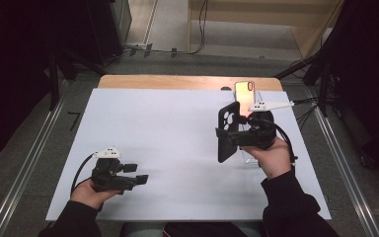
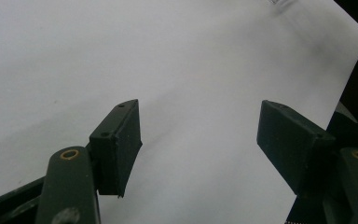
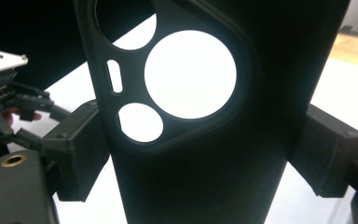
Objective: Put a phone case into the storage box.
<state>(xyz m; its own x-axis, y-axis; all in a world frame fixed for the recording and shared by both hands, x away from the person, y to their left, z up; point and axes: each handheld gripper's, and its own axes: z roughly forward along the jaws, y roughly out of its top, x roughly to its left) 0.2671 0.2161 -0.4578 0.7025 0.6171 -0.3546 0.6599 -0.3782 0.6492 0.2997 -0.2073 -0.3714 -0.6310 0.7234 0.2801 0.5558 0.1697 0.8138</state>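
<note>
My right gripper (image 1: 228, 137) is shut on a black phone case (image 1: 227, 129), held upright above the white sheet (image 1: 168, 148). Seen from the right gripper view, the phone case (image 3: 205, 121) stands between both pads, its camera cutouts showing white through them. A phone (image 1: 245, 97) with a pinkish reflective face leans on a clear stand behind the right hand. Near the front left, my left gripper (image 1: 135, 174) hovers low over the sheet. In the left gripper view its jaws are wide apart with nothing but white sheet (image 2: 191, 93) between them.
A wooden table edge (image 1: 177, 81) shows beyond the sheet. Metal rails (image 1: 345, 163) run along both sides of the table. Cables and dark stands crowd the floor at the back.
</note>
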